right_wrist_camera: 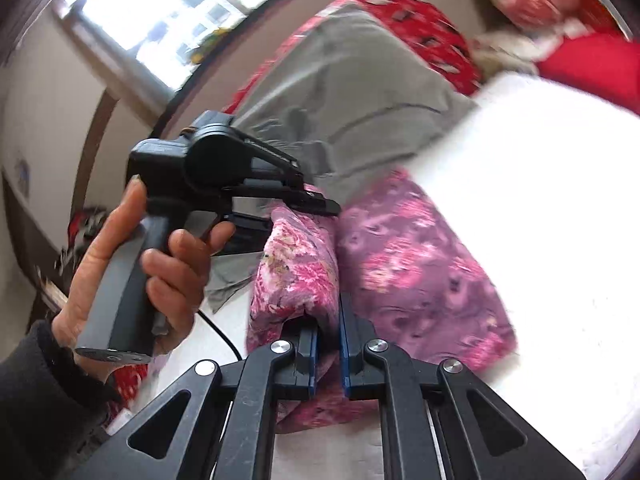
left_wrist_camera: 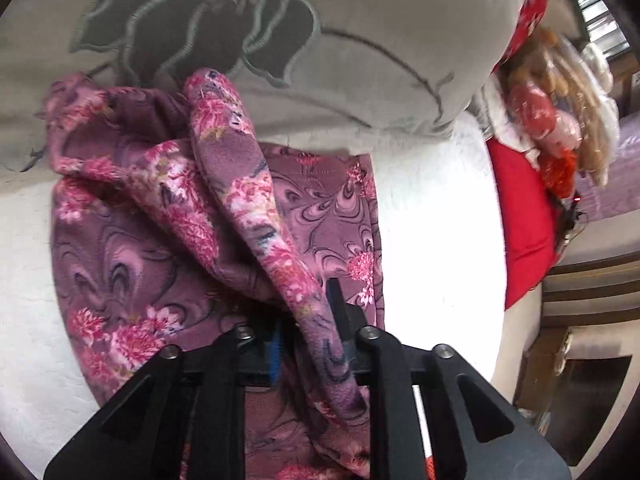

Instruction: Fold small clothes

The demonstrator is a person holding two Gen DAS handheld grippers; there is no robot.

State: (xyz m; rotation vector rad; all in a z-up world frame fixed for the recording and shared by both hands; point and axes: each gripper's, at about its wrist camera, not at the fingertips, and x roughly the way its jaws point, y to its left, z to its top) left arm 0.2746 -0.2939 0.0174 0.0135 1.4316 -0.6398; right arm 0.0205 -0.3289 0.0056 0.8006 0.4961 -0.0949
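— Black linkage bars fill the bottom of both wrist views. What sits between the blue pads?

— On the right gripper (right_wrist_camera: 327,354) the pads stand close together, clamped on a bunched fold of the floral garment (right_wrist_camera: 404,264). The cloth rises out of the gap as a thick pink roll.

— And the other one?

— The left gripper (left_wrist_camera: 306,334) has its jaws only a little apart. A twisted strip of the same garment (left_wrist_camera: 224,216) runs down between the fingers, but the cloth covers the pads, so I cannot tell whether they press on it.

— Where does the garment lie?

— Partly flat on a white sheet (left_wrist_camera: 436,216), with its lifted part draped in loose folds toward the left gripper. In the right wrist view, a hand (right_wrist_camera: 132,264) grips the handle of the left gripper, whose tip meets the top of the pink roll.

— Room around it?

— Bare white sheet lies to the right of the garment in both views. A grey cover (left_wrist_camera: 384,40) with a stitched flower borders the far edge, touching the garment's upper corner. A red cushion (left_wrist_camera: 524,224) sits past the sheet's right edge, apart from the garment.
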